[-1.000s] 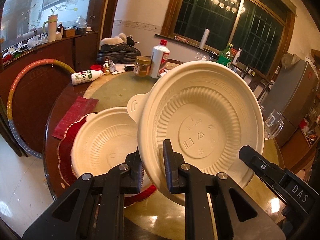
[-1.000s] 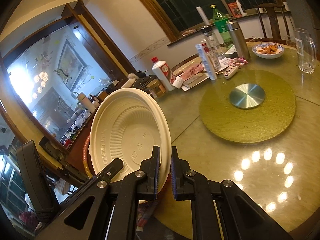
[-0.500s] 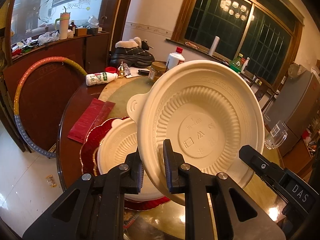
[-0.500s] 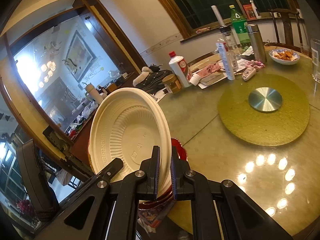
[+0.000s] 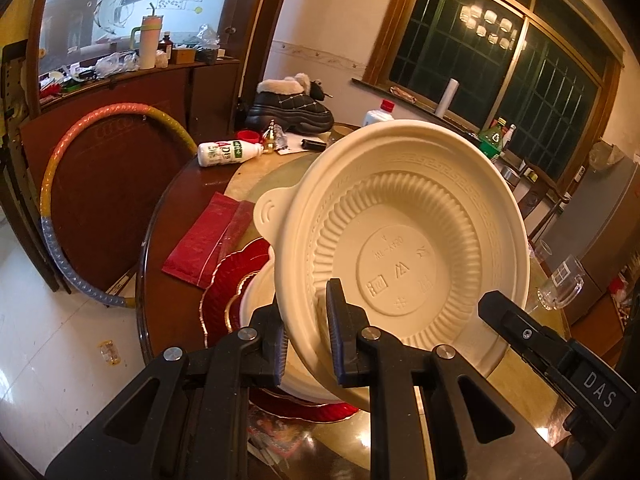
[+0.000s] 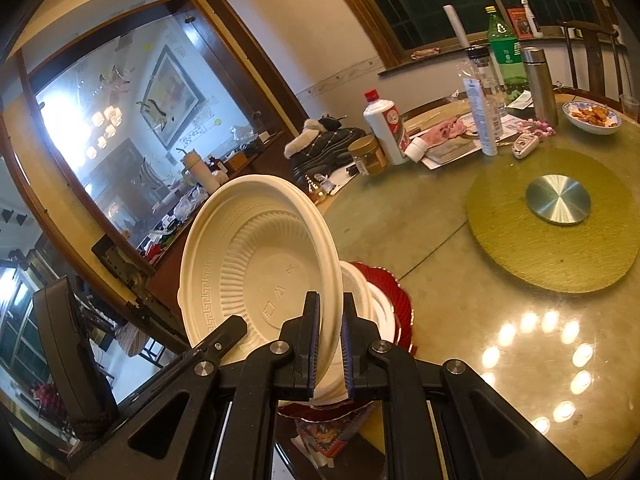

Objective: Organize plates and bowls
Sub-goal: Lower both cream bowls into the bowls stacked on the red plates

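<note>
My left gripper [image 5: 306,330] is shut on the rim of a cream disposable bowl [image 5: 404,240], tilted toward the camera above the table. My right gripper [image 6: 330,342] is shut on the rim of the same kind of cream bowl [image 6: 256,264], held tilted on edge. Below them, another cream bowl [image 5: 260,308] rests on a red scalloped plate [image 5: 232,276] near the table's front edge; it also shows in the right wrist view [image 6: 372,304] on the red plate [image 6: 400,300]. The held bowls hide most of it.
A round table with a green turntable [image 6: 560,248] carries bottles [image 6: 386,126], a jar [image 6: 366,156], a food dish [image 6: 592,116] and a glass mug [image 5: 560,284]. A red packet [image 5: 208,240], a lying white bottle [image 5: 228,152] and a hoop [image 5: 60,192] are at left.
Both grippers have pulled back and up with their bowls. The bowl on the red plate now sits lower and nearer in view, mostly hidden behind the held bowls.
</note>
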Tool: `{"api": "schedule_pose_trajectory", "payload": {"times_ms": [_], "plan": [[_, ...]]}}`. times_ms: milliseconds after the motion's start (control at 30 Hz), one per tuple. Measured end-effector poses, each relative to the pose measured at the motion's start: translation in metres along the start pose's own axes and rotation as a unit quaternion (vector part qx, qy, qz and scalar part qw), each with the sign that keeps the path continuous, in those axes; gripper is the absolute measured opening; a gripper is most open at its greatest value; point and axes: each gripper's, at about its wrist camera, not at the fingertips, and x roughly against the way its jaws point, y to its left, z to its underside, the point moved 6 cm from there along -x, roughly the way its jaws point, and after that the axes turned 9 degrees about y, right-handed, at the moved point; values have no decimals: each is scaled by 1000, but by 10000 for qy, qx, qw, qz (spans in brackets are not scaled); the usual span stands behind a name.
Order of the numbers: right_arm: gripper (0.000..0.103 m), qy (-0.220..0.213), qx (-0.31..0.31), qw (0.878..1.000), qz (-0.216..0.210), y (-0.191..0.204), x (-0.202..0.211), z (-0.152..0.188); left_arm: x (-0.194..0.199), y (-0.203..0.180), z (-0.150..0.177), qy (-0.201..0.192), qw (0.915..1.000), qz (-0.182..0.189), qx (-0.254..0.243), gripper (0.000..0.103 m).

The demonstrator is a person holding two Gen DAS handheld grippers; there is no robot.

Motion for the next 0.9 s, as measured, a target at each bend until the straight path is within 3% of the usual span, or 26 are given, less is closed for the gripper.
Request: {"api": "schedule_pose_trajectory", "payload": {"times_ms": [900], "plan": [[10,414,96,9991,32,14,-34,6,-15,21,6,404,9991,-117,110,15]]}}
